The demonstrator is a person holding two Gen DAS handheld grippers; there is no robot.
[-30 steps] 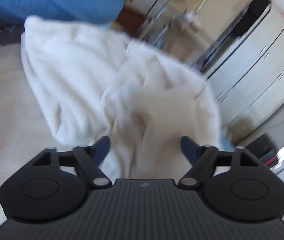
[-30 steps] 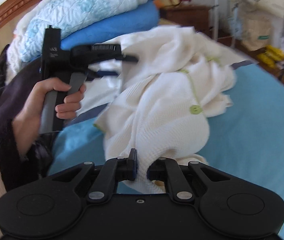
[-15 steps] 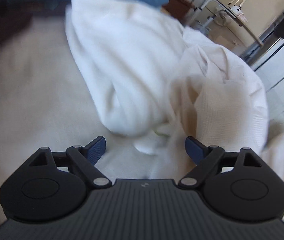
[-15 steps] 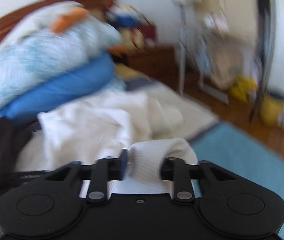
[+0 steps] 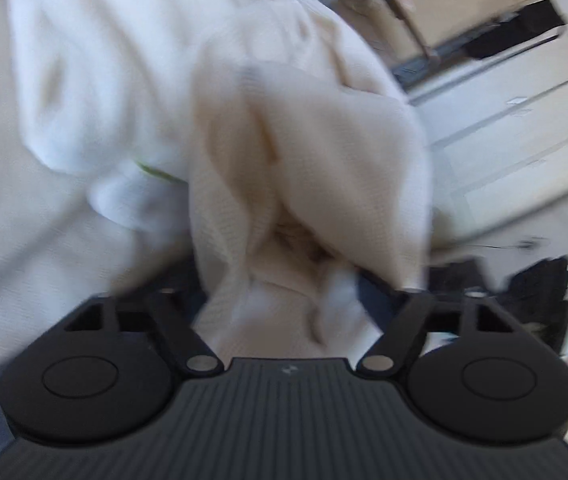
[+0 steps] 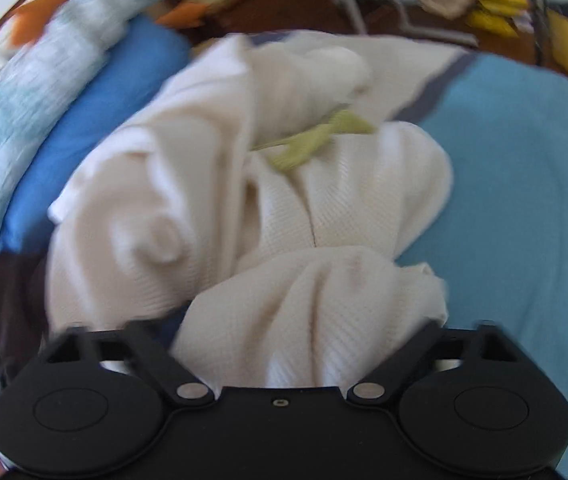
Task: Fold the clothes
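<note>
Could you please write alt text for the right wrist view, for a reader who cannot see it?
A crumpled cream knit garment with pale green trim lies on a blue bedsheet, a fold of it bunched between the opening jaws of the right gripper. Blue and light patterned bedding is piled behind it; the picture is blurred by motion.

Pale drawer cabinets (image 5: pixel 516 128), blue bedspread (image 6: pixel 524 184), stacked blue bedding (image 6: pixel 95 92), wooden floor (image 6: pixel 296 8)

A cream, waffle-knit cloth garment (image 6: pixel 324 208) with matt, rough texture is seen bunched between the matt black plastic fingers (image 6: pixel 151 344), smooth teal bed cloth (image 6: pixel 524 200) beyond them, and glossy metal pivot pins (image 6: pixel 192 391) set behind.
</note>
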